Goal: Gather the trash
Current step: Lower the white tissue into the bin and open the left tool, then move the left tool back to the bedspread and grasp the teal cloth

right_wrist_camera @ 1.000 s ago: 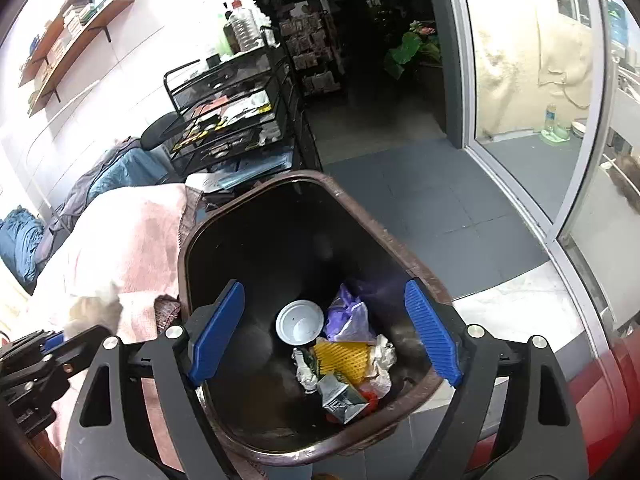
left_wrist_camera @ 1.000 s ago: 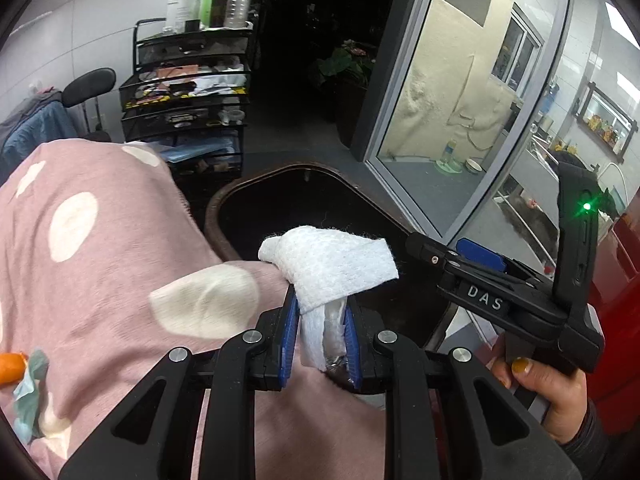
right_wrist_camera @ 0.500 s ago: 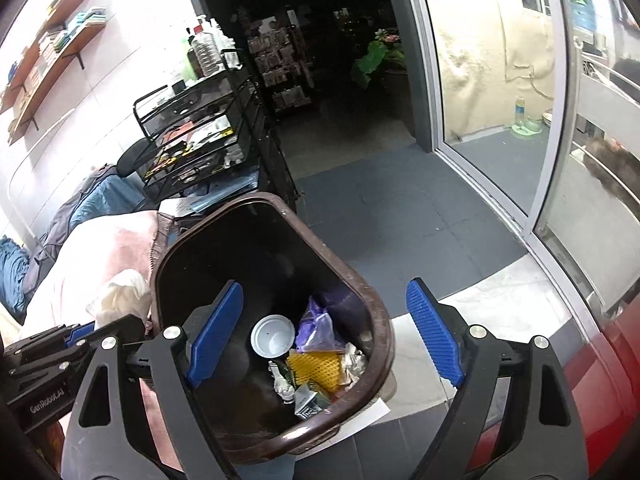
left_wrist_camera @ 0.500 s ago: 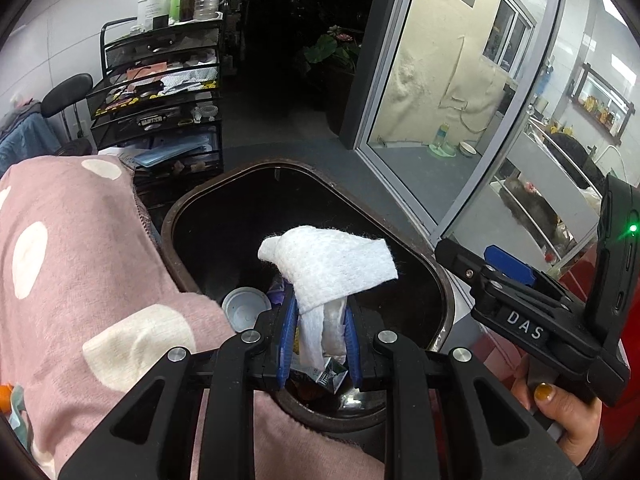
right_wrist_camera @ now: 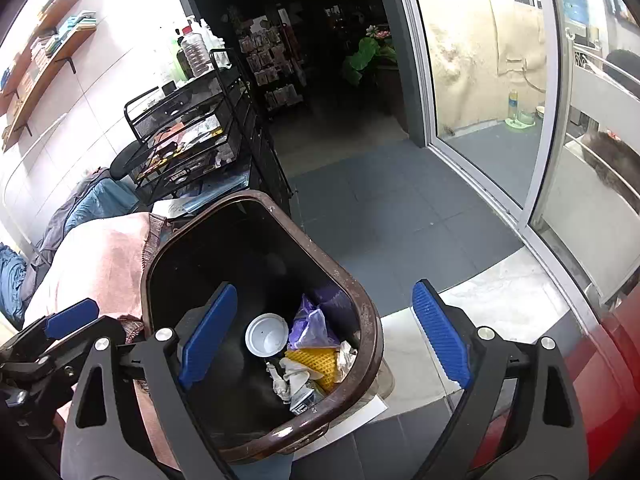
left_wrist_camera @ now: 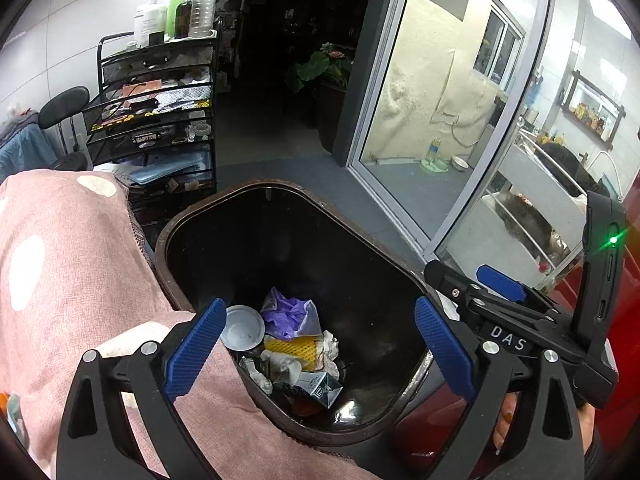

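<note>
A dark brown trash bin (left_wrist_camera: pixel 192 224) stands on the floor beside a pink dotted cover; it also shows in the right wrist view (right_wrist_camera: pixel 368 320). Inside lie a white lid (left_wrist_camera: pixel 242 328), a purple bag (left_wrist_camera: pixel 292 314), yellow mesh (left_wrist_camera: pixel 294 346), crumpled white tissue (left_wrist_camera: pixel 286 364) and a small carton (left_wrist_camera: pixel 320 388). My left gripper (left_wrist_camera: pixel 316 354) is open and empty above the bin's near rim. My right gripper (right_wrist_camera: pixel 324 340) is open and empty over the bin's right rim; in the left wrist view it shows at the right (left_wrist_camera: pixel 500 284).
A pink dotted cover (left_wrist_camera: pixel 68 264) lies left of the bin. A black wire trolley (left_wrist_camera: pixel 156 120) with bottles and clutter stands behind. Grey floor tiles (right_wrist_camera: pixel 384 208) lead to a sliding glass door (left_wrist_camera: pixel 432 100). A red surface (right_wrist_camera: pixel 616 352) is at the right.
The left gripper held a white tissue; it moved over the bin and opened. The tissue has left the jaws and lies among the trash. The right gripper stayed open, drifting right.
</note>
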{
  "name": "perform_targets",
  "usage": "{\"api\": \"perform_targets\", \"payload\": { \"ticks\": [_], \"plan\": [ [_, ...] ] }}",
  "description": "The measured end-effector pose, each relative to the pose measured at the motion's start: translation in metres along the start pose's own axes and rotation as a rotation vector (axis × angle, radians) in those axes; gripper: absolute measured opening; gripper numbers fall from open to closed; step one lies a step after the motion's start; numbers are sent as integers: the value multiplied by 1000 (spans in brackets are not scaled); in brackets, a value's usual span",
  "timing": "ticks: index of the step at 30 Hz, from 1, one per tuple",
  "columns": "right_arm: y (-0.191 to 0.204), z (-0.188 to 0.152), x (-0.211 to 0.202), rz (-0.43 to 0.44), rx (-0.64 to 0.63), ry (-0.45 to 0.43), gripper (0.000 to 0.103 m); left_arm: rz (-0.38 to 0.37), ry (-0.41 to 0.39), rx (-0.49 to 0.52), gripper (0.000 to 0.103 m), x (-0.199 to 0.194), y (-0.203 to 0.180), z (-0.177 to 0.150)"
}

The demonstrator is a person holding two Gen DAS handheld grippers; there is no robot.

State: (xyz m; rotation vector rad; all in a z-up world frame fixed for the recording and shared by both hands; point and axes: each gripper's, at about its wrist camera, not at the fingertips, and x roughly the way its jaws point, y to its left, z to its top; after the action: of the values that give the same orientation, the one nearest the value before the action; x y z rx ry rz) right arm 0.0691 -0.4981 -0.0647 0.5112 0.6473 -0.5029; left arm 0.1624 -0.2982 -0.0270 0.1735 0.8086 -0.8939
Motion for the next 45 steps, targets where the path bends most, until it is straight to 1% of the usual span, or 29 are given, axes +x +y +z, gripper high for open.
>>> {"api": "perform_targets", "payload": {
  "ticks": [7,12,19,22,24,27,29,33,35,39,41,45],
  "plan": [
    [4,0,-2,8,-5,-4,89,12,-41,19,97,-18,1,-2],
    [13,1,-5,34,-25,-9,89,27,-59,20,97,-37,7,-6],
    [47,-5,-9,106,-107,7,89,85,-81,26,97,-69,23,-22],
    [61,-9,-11,131,-137,14,89,114,-76,4,97,-82,39,-31],
    [71,-11,-12,151,-157,21,89,153,-65,-12,97,-91,54,-39],
    [88,-16,-15,180,-195,26,90,231,-35,-46,97,-103,79,-51],
    [100,-18,-17,201,-219,32,90,276,-11,-91,97,-110,100,-59],
    [126,-24,-20,249,-275,47,90,331,1,-205,97,-130,143,-78],
    [140,-29,-22,277,-311,56,90,362,14,-247,92,-138,161,-87],
    [170,-40,-26,332,-388,78,90,388,60,-303,82,-143,189,-102],
    [188,-47,-29,369,-432,96,90,397,92,-319,77,-139,200,-107],
    [212,-57,-33,421,-495,123,90,402,141,-322,72,-129,213,-111]
  ]
}}
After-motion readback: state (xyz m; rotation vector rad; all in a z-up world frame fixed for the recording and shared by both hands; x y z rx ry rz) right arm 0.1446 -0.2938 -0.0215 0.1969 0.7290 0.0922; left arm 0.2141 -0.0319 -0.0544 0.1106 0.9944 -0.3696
